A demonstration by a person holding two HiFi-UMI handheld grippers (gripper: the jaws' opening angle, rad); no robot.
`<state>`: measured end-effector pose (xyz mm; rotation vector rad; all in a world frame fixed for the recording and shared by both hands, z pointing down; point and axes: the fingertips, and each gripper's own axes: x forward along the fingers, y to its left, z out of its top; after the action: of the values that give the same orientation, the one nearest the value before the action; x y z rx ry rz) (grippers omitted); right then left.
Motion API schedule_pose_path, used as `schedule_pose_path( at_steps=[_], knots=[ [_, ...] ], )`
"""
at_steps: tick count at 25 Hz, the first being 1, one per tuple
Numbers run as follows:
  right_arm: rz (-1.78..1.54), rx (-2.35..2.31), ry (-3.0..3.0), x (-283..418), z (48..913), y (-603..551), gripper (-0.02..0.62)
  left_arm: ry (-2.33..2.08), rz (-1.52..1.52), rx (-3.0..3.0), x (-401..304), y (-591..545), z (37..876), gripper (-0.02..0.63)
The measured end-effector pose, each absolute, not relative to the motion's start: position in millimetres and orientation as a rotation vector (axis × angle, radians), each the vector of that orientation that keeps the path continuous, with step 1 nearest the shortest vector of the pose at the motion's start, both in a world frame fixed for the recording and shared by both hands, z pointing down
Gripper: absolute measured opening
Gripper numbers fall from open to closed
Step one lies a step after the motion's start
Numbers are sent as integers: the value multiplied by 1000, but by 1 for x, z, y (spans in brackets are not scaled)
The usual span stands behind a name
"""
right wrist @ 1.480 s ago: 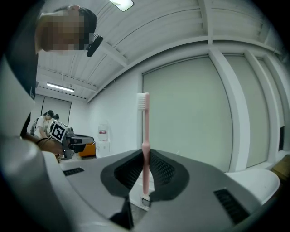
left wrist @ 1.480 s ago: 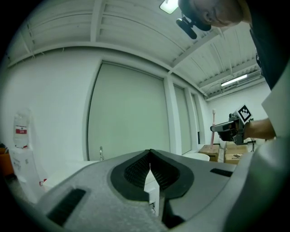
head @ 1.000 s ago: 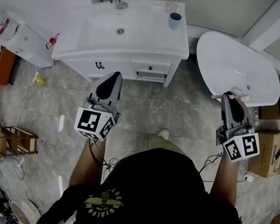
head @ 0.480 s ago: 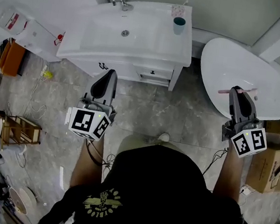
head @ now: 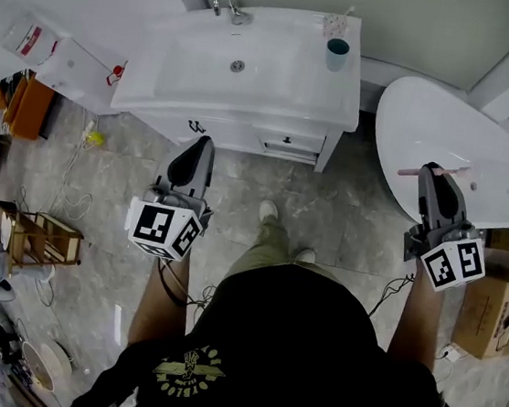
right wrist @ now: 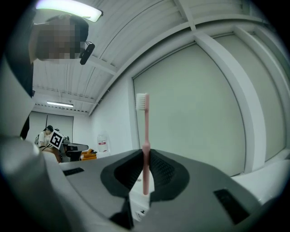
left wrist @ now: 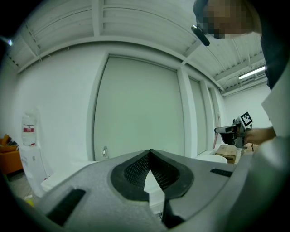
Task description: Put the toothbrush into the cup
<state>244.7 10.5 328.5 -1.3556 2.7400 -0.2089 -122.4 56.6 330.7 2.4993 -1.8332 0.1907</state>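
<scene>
**A:** Pink handle in the right-hand tool. Is it really held?

**B:** Yes. The right gripper (right wrist: 145, 153) is clenched on the toothbrush (right wrist: 145, 131) partway along its handle. In the right gripper view the toothbrush stands upright, white bristles at the top. From the head view it lies crosswise to the gripper, poking out on both sides of the tips.

**A:** And the left gripper (left wrist: 149, 152)?

**B:** Its jaws are closed tip to tip with nothing between them. It is held out level, and in the head view its tips show against the lower front edge of the vanity cabinet (head: 290, 142).

**A:** How much room is close in?

**B:** Between the two grippers the grey stone floor (head: 354, 219) is bare, apart from the person's shoe (head: 268, 211) set forward. Cardboard boxes (head: 490, 310) crowd the right side and a wooden rack (head: 38, 241) stands on the left.

**A:** Further out?

**B:** The right gripper's tips and the toothbrush show against the near rim of the white tub (head: 458, 122). Only a narrow strip of floor parts the tub from the vanity's right edge.

**A:** And the cup?

**B:** The teal cup (head: 337, 53) stands upright on the white counter (head: 248, 105), at its far right corner by the back wall. It is well apart from the toothbrush, and the counter's right front corner lies between them.
</scene>
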Motion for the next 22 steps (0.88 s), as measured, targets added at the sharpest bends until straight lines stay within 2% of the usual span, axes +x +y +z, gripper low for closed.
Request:
schedule_pose_path(
  at_steps=[8, 22],
  knots=[
    [-146, -1474, 2688, 256, 313, -20, 44, -1729, 158, 2606, -113, -5, 330, 11],
    [-169, -1525, 2670, 220, 319, -94, 44, -1658, 223, 2645, -134, -98, 341, 11]
  ],
)
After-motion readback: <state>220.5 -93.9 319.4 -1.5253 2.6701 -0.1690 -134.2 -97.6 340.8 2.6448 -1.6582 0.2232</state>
